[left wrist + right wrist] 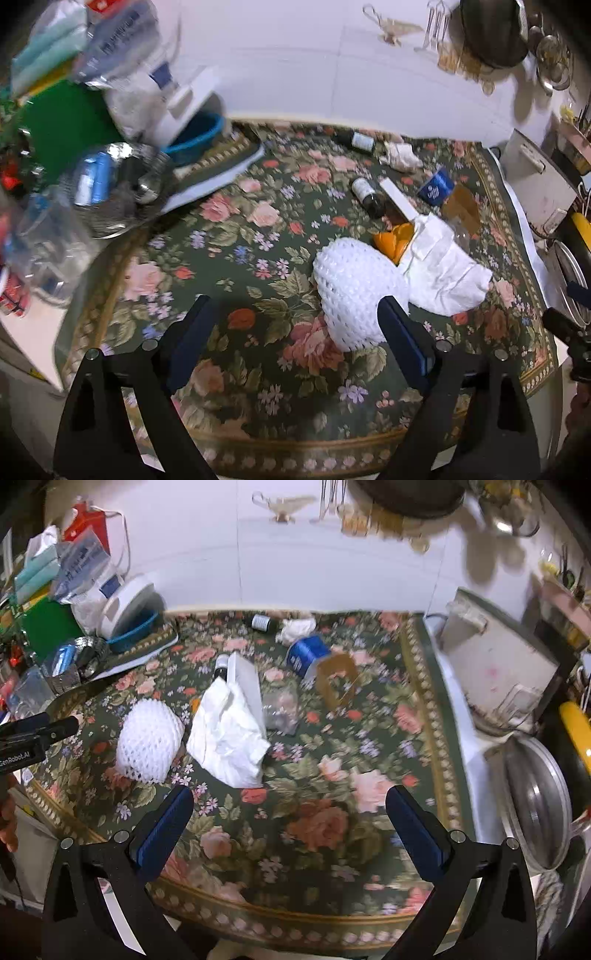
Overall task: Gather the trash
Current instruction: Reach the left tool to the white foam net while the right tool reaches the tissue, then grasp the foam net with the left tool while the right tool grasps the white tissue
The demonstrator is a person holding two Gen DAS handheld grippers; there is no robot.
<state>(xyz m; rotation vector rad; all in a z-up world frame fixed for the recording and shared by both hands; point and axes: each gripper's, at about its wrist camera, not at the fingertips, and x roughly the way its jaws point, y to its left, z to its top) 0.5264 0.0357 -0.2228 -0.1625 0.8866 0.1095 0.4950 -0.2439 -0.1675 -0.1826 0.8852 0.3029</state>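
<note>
Trash lies across a floral tablecloth (258, 229) (332, 775). A white foam fruit net (356, 291) (149, 740) sits beside a crumpled white tissue (443, 269) (231, 738). Behind them lie orange peel (395, 238), a white box (397, 197) (245, 685), two dark bottles (365, 194) (356, 140), a blue cup (436, 186) (306, 653), a small tissue wad (400, 155) (295, 629) and a brown wrapper (461, 208) (338, 681). My left gripper (299, 321) hovers open just short of the net. My right gripper (290, 812) is open above bare cloth in front of the tissue.
Clutter fills the left: a green box (62, 122), a foil tray with cans (110, 184), plastic bags and a blue basin (195, 136). On the right stand a white appliance (498, 664), a metal lid (535, 805) and a yellow object (576, 727). Utensils hang on the wall.
</note>
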